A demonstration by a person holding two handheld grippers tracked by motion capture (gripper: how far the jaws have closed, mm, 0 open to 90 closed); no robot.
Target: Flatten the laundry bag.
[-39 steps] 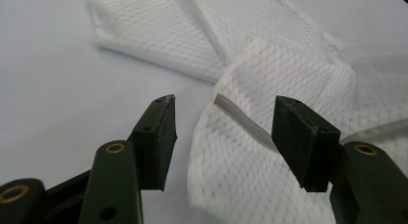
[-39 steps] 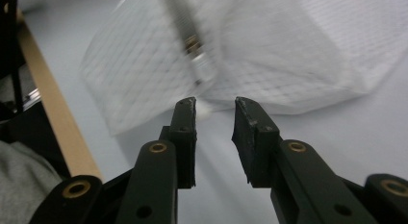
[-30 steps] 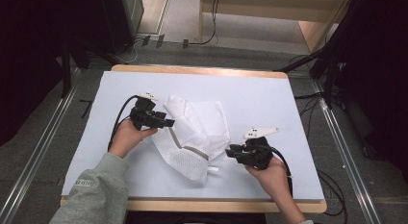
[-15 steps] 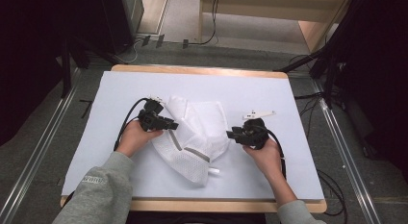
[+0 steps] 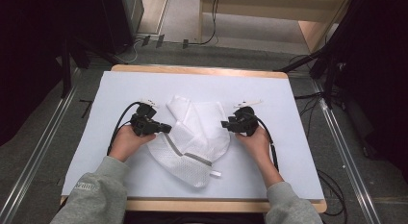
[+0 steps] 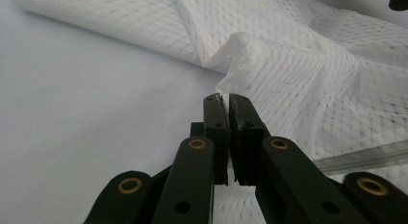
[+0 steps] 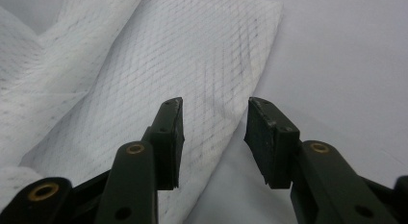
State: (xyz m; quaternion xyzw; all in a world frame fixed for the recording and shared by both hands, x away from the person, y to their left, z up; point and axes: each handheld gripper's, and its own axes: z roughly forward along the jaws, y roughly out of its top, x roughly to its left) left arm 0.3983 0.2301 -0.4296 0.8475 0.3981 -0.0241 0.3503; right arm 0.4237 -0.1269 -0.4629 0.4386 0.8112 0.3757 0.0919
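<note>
A white mesh bag [image 5: 197, 137] with a grey zipper band [image 5: 187, 154] lies crumpled in the middle of the white-covered table [image 5: 269, 89]. My left gripper [image 5: 167, 128] is at the bag's left edge. In the left gripper view its jaws [image 6: 226, 96] have just been closing and now pinch a raised fold of the mesh [image 6: 298, 70]. My right gripper [image 5: 224, 124] is at the bag's right edge. Its jaws [image 7: 215, 106] have just been opening and stand apart over the edge of the mesh [image 7: 192, 51], without pressing on it.
The table's wooden rim [image 5: 202, 70] runs along the far side. A white zipper tab [image 5: 216, 174] sticks out at the bag's near end. Cables [image 5: 192, 41] lie on the floor behind the table, and dark stands flank both sides.
My right gripper has moved away from the person to the bag's right edge and opened wider. My left gripper stayed at the bag's left edge and closed on the mesh.
</note>
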